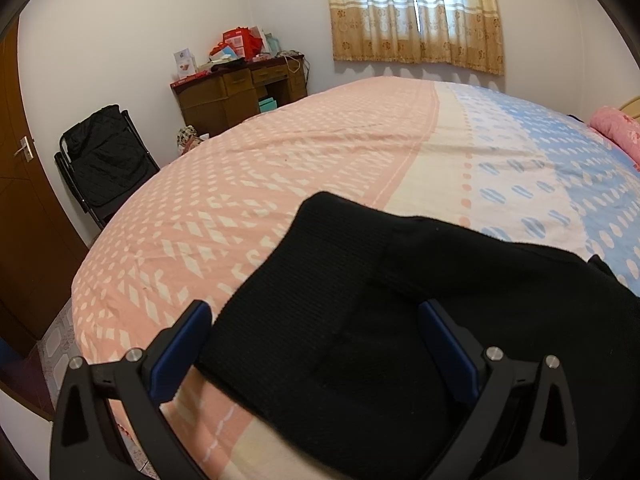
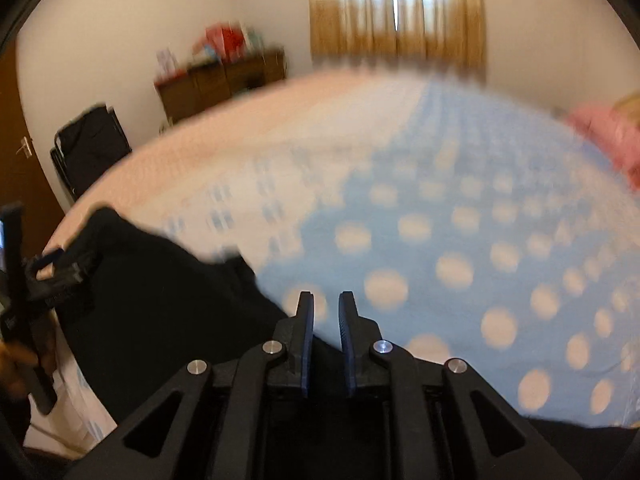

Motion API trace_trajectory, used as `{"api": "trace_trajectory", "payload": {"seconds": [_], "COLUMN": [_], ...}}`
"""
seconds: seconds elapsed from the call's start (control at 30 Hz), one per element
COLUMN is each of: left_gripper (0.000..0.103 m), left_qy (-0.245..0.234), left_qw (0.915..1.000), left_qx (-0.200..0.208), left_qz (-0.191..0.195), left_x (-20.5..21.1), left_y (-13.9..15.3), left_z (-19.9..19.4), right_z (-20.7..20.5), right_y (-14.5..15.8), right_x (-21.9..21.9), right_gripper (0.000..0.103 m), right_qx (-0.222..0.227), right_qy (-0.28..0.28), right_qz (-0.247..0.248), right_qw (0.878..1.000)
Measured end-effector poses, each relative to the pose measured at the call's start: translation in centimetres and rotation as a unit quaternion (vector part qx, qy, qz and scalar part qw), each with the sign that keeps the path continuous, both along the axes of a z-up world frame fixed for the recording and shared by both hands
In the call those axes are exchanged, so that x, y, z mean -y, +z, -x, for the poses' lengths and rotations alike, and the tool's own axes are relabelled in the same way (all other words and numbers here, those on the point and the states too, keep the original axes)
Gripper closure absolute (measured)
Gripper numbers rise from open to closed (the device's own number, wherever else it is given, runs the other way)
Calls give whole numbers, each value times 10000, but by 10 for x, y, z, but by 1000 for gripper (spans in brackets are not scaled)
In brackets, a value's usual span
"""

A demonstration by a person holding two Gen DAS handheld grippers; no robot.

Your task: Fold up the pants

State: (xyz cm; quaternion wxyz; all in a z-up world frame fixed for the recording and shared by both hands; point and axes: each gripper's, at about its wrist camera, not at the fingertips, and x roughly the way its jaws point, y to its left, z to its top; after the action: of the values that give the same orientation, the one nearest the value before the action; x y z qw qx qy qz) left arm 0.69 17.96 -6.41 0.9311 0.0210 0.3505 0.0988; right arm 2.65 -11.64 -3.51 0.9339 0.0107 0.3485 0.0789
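Black pants (image 1: 360, 300) lie folded on the near edge of the bed (image 1: 280, 152), over the pink and cream part of the sheet. My left gripper (image 1: 314, 316) is open wide above them; its left finger (image 1: 188, 344) hangs past the cloth's left edge and its right finger (image 1: 448, 344) is over the fabric. The right wrist view is blurred. There my right gripper (image 2: 326, 300) hovers over the blue dotted sheet just right of the pants (image 2: 160, 312), jaws a narrow gap apart with nothing between them. The left gripper (image 2: 48, 268) shows at the far left of that view, held by a hand (image 2: 16, 360).
A pink pillow (image 1: 616, 128) lies at the bed's far right. Beyond the bed stand a cluttered wooden desk (image 1: 240, 88) and a folding chair with a black jacket (image 1: 108, 156). A brown door (image 1: 16, 200) is at the left, a curtained window (image 1: 416, 16) at the back.
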Motion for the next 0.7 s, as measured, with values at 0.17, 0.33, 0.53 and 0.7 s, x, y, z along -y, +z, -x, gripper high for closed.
{"api": "trace_trajectory", "payload": {"seconds": [0.17, 0.33, 0.53, 0.7], "left_gripper": [0, 0, 0, 0], "left_qy": [19, 24, 62, -266], "left_qw": [10000, 10000, 9996, 9994], "left_qx": [-17, -64, -250, 0], "left_qz": [-7, -14, -62, -221], "left_x": [-1, -1, 3, 27], "left_y": [0, 1, 7, 21], "left_z": [-1, -2, -2, 16], "right_z": [-9, -21, 23, 63], "right_y": [-15, -36, 11, 25], "right_x": [-52, -54, -19, 31], "right_gripper": [88, 88, 86, 39], "right_qx": [-395, -735, 26, 484], "right_qy": [815, 517, 258, -627], "right_qz": [-302, -655, -1318, -1737], "right_qw": [9954, 9938, 9909, 9816]}}
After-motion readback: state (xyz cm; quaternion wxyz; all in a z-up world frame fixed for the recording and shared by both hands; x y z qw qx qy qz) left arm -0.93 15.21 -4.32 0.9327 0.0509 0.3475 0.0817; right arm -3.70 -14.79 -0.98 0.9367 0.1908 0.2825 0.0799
